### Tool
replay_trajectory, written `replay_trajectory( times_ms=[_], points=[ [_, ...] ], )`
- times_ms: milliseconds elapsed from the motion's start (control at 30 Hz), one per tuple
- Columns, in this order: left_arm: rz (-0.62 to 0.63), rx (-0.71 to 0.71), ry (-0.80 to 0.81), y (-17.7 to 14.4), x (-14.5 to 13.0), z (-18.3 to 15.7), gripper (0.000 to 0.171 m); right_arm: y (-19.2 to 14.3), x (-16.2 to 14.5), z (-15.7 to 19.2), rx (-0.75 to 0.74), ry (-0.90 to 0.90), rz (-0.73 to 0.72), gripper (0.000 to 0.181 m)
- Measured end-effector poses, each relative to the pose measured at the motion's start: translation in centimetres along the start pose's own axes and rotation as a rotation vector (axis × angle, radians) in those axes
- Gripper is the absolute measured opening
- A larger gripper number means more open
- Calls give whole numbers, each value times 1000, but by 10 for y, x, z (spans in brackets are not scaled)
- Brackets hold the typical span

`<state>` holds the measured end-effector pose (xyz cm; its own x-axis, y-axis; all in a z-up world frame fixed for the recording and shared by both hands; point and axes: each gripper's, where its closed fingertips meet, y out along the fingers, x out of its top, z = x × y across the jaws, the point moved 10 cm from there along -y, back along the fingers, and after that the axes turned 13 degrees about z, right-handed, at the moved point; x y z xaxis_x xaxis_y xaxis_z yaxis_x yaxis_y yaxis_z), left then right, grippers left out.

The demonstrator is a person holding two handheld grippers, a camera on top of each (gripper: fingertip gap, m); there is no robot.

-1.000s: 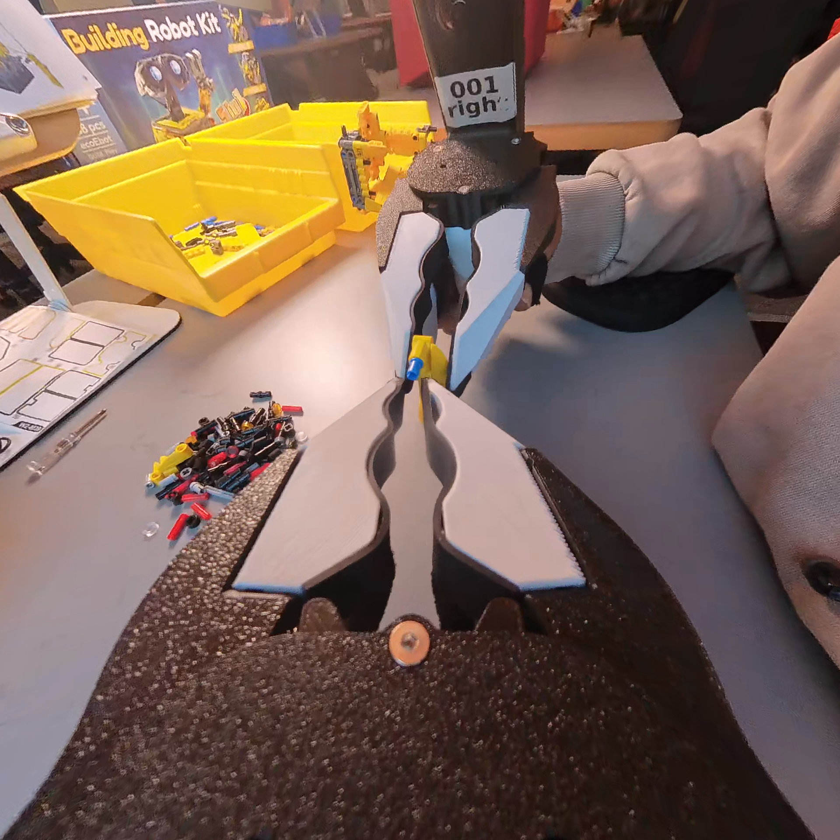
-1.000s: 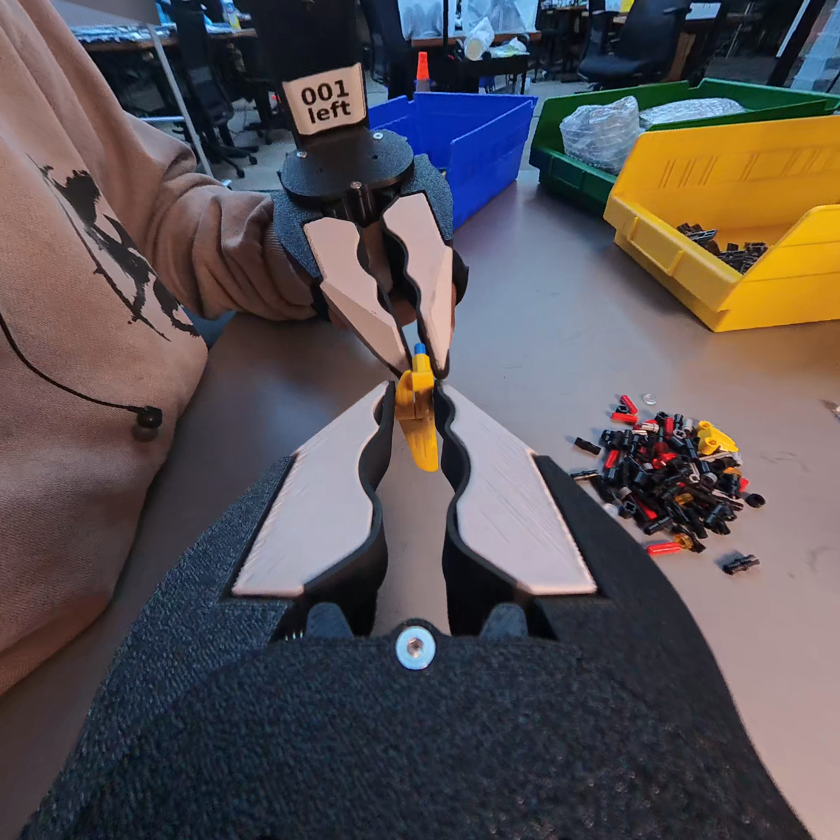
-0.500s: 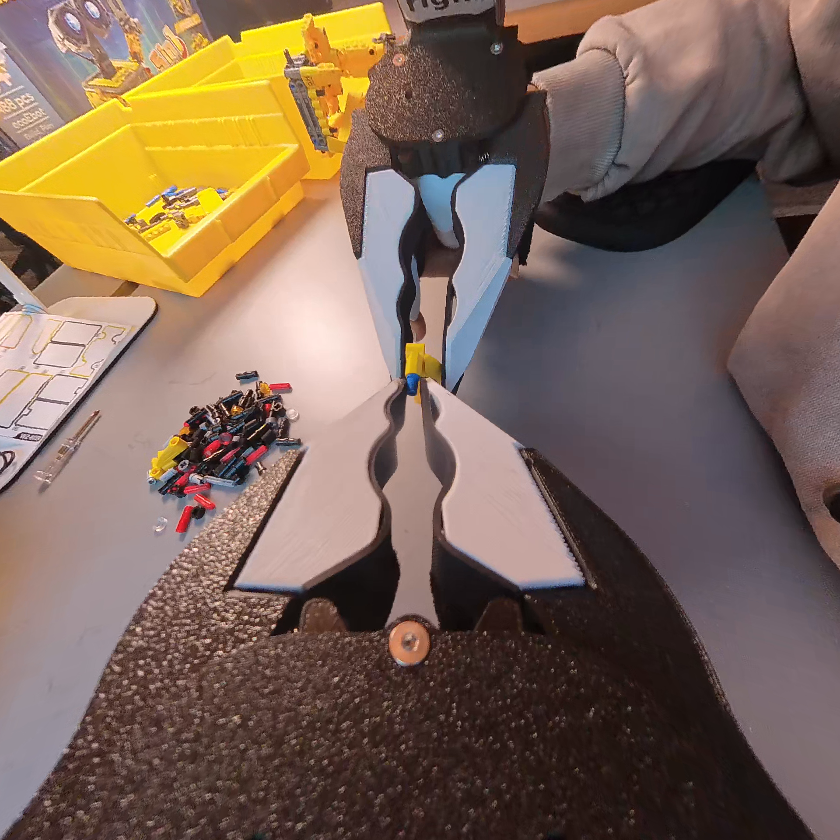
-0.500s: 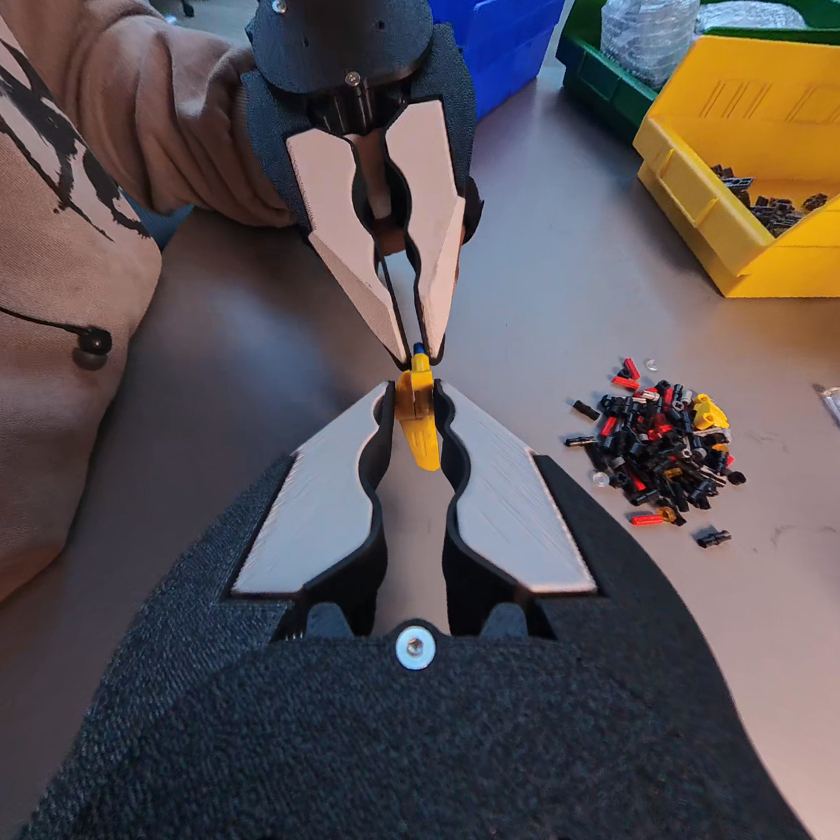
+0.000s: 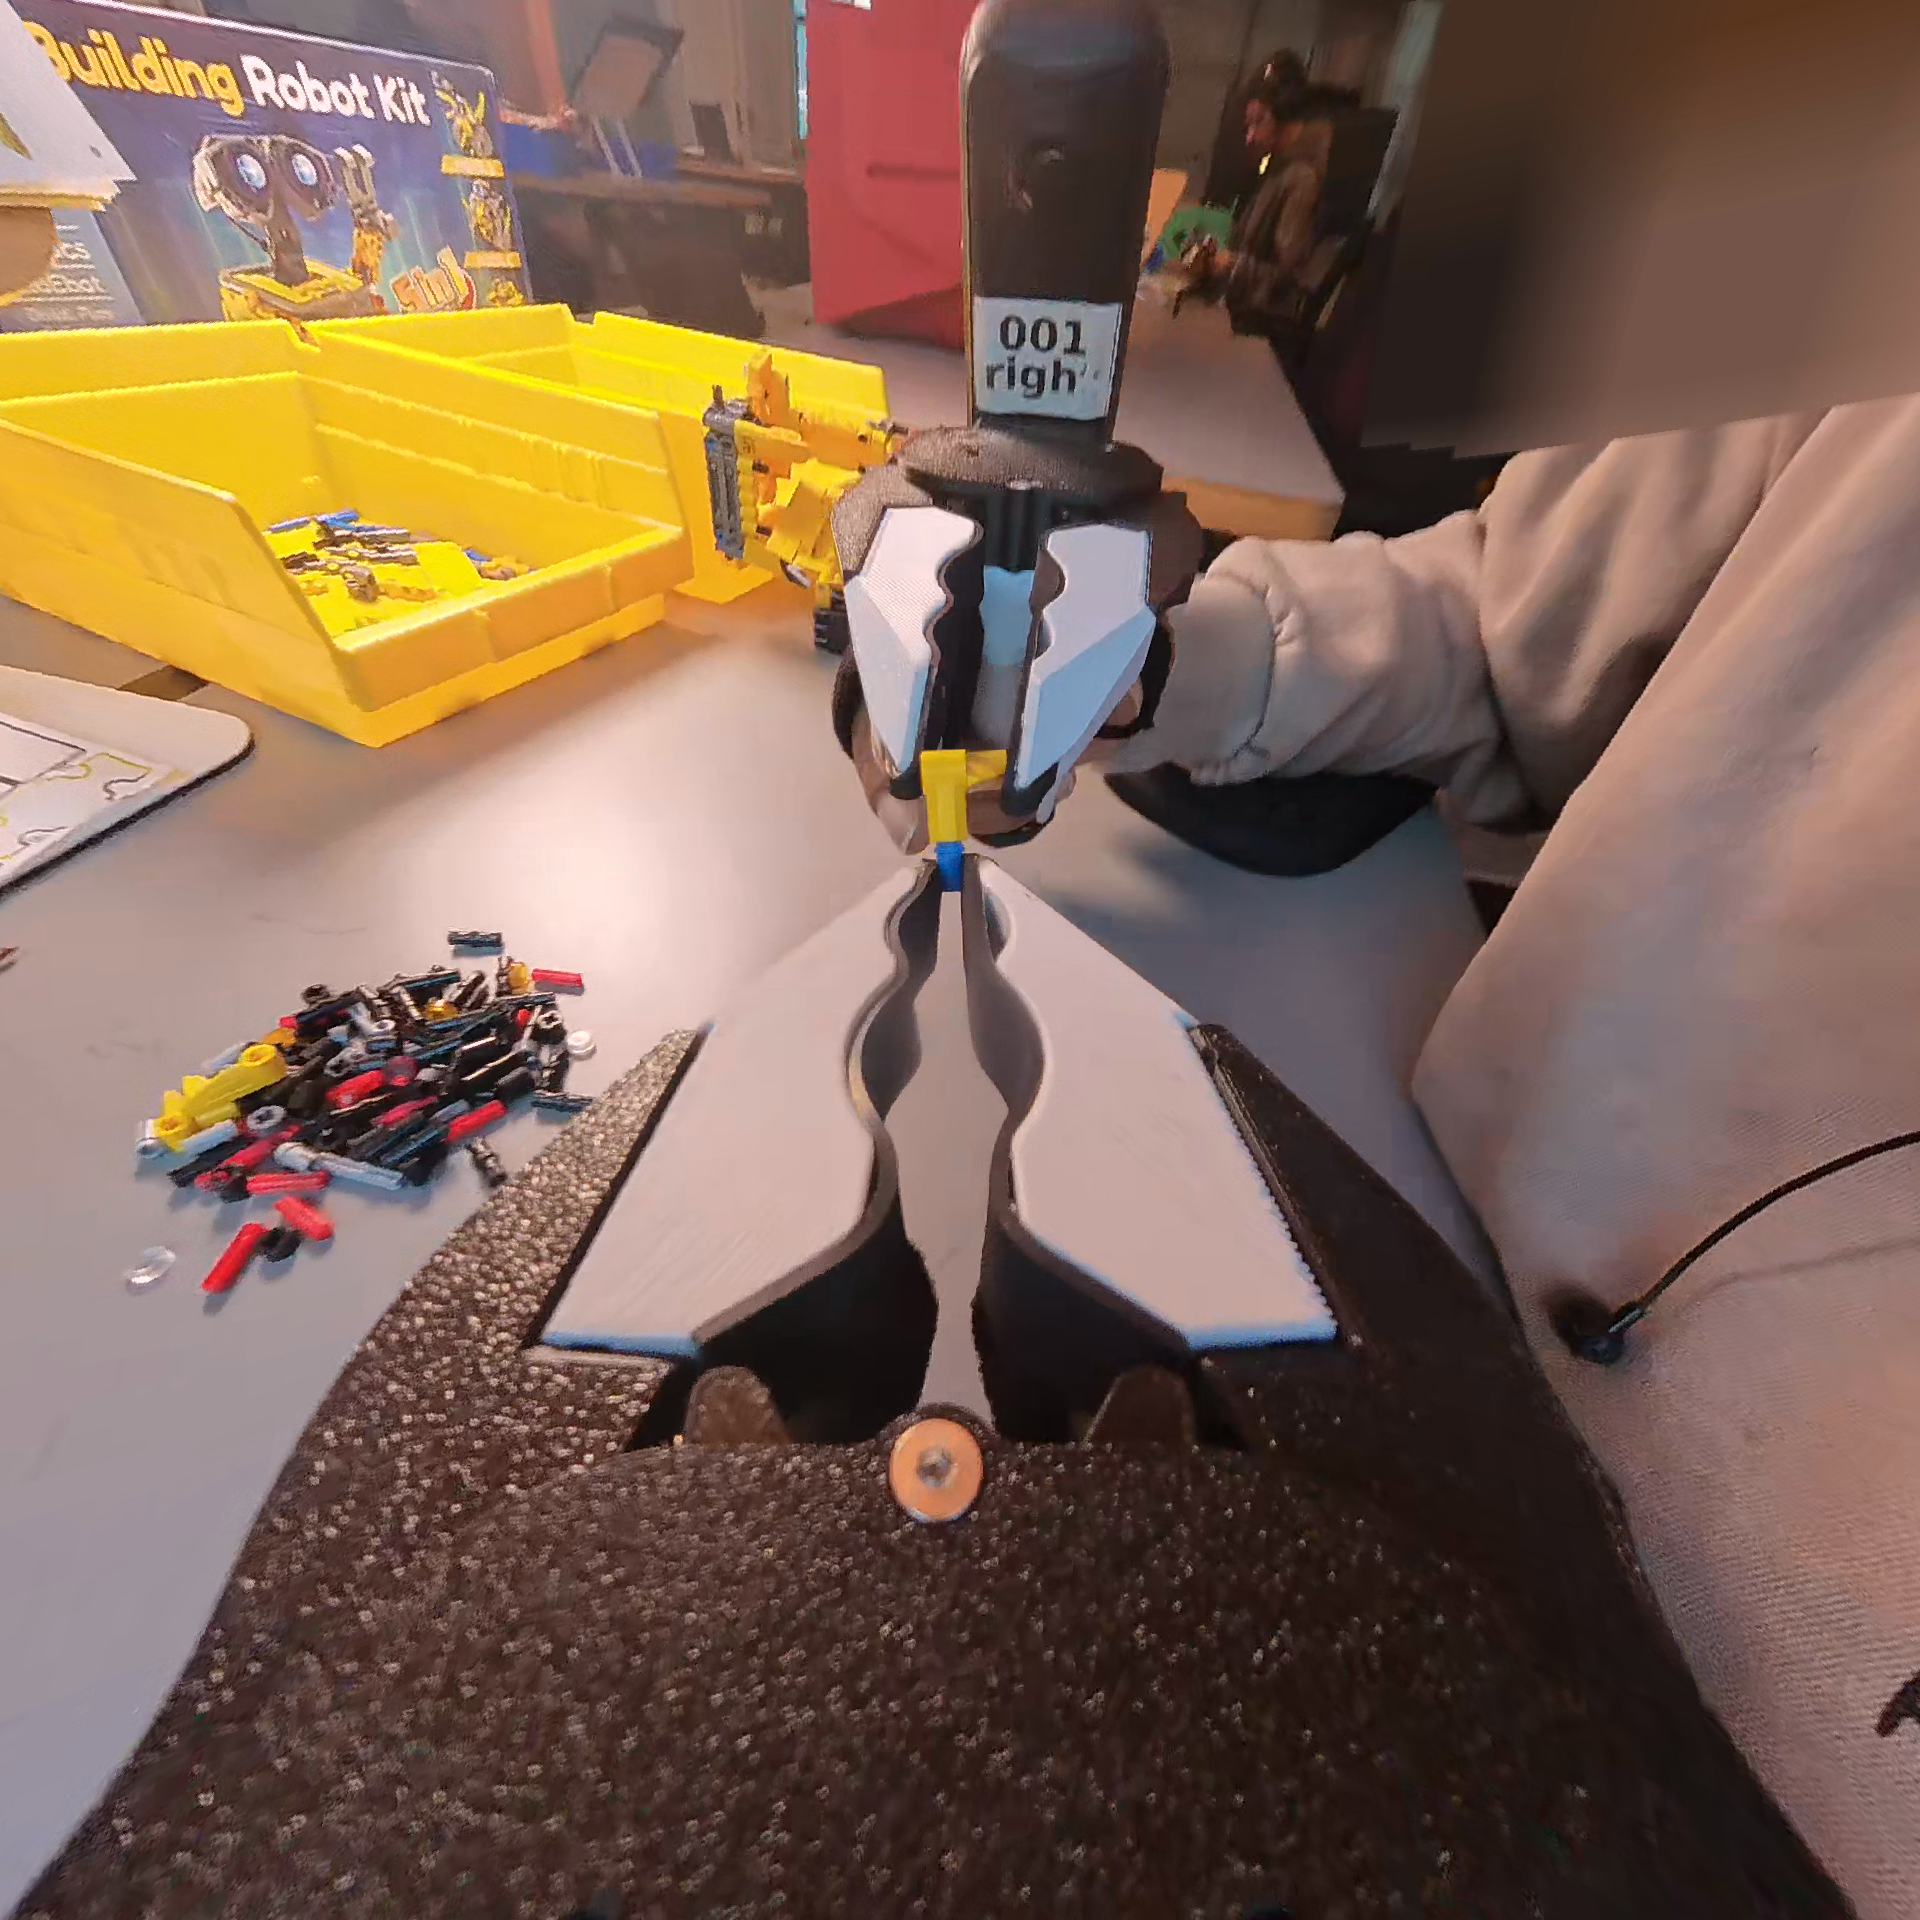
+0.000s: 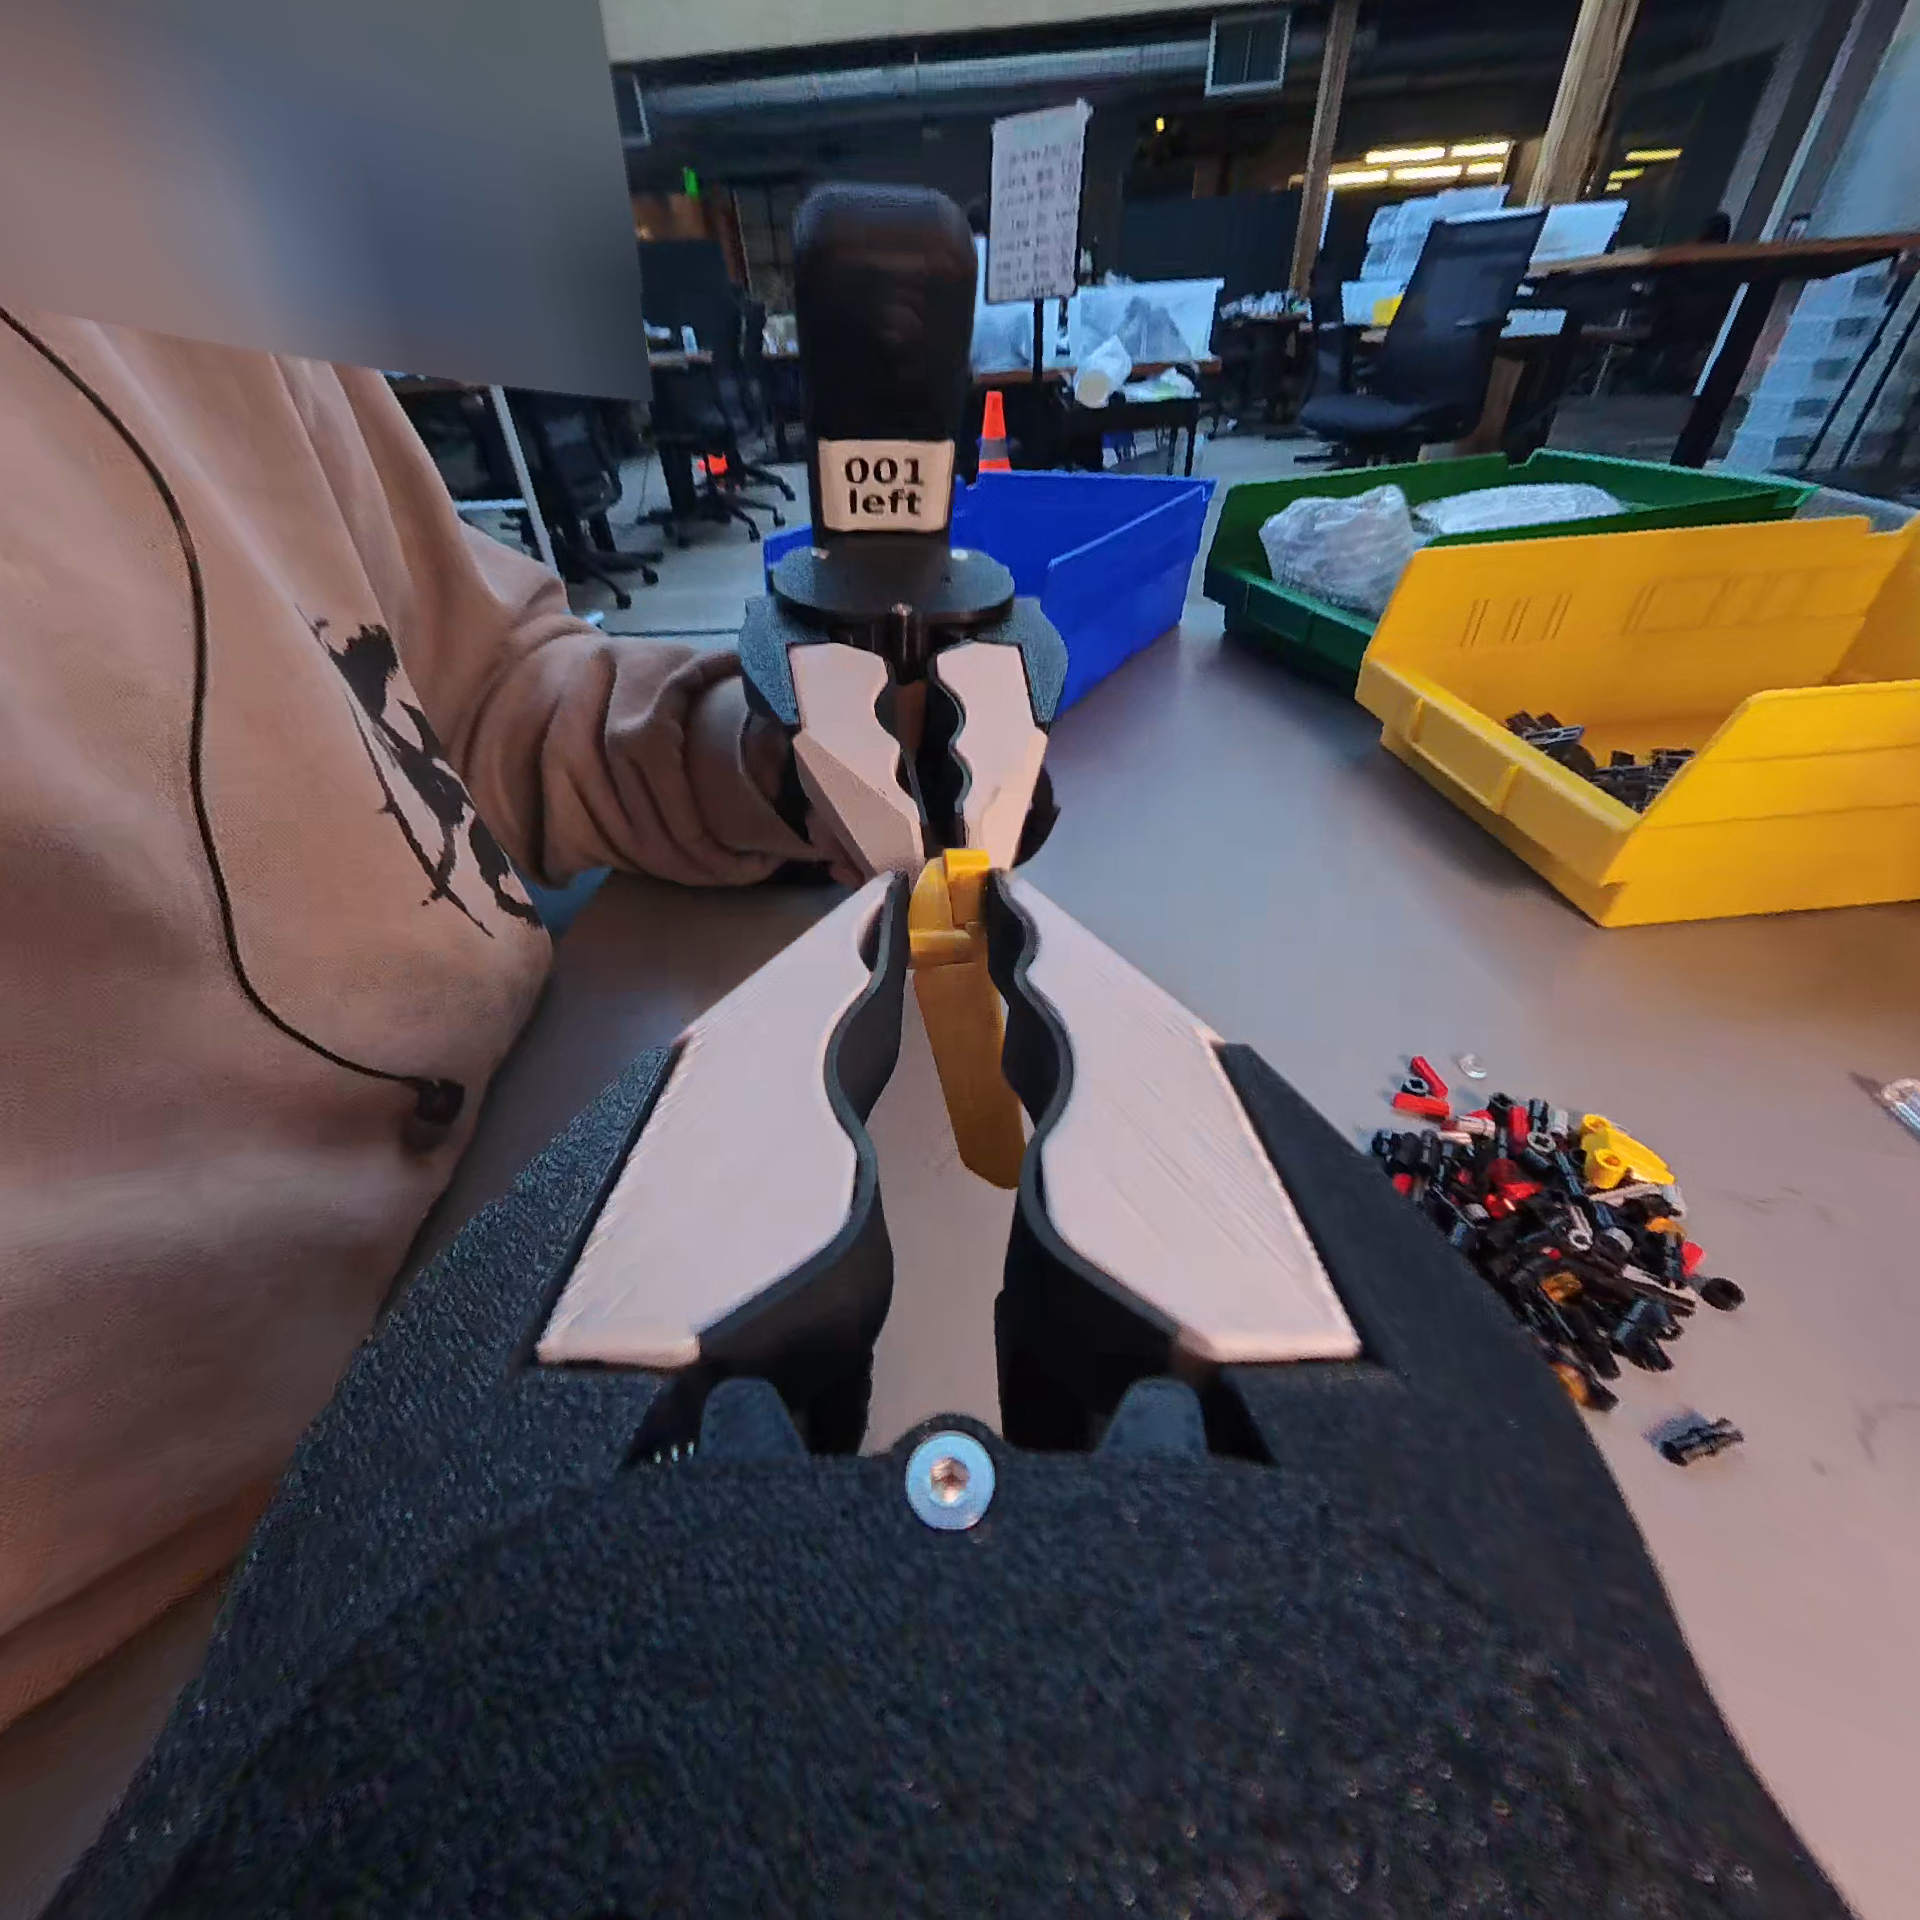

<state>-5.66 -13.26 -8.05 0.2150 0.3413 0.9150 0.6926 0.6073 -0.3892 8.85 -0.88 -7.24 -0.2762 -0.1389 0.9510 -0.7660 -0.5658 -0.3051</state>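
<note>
My left gripper (image 5: 948,883) is shut on a small blue pin (image 5: 948,864) at its fingertips. My right gripper (image 6: 940,894) is shut on a yellow angled beam piece (image 6: 966,1039), which hangs back between its fingers. The two grippers meet tip to tip above the grey table (image 5: 582,831). In the left wrist view the right gripper (image 5: 961,800) faces me with the yellow piece (image 5: 948,795) directly above the pin, touching it. In the right wrist view the left gripper (image 6: 940,847) sits just behind the yellow piece, and the pin is hidden.
A pile of small black, red and yellow parts (image 5: 353,1091) lies on the table, to the right in the right wrist view (image 6: 1548,1216). Yellow bins (image 5: 312,488), a part-built yellow model (image 5: 779,488), a blue bin (image 6: 1081,561) and a green bin (image 6: 1455,520) stand behind. A person's sleeves flank the grippers. Both grippers' tips are close together, under 4 cm apart.
Both grippers tipped down toward the table, then rose and levelled out. They stayed tip to tip. The yellow piece now stands straight above the blue pin.
</note>
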Motion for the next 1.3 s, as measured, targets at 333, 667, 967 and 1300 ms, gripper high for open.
replay_trajectory(
  times_ms=[333, 667, 967, 1300],
  points=[
    [140, 45, -58, 13, -18, 12, 3, -53, 10, -21, -212, 47, -98, 14],
    [440, 258, 93, 26, -34, 11, 3, -7, -32, -18, -155, -55, 351, 14],
    [506, 250, 164, 34, -39, 4, 3, 10, -41, -7, -134, -145, 475, 14],
    [492, 209, 118, 31, -39, 6, 19, 21, -44, 0, -139, -219, 520, 14]
  ],
)
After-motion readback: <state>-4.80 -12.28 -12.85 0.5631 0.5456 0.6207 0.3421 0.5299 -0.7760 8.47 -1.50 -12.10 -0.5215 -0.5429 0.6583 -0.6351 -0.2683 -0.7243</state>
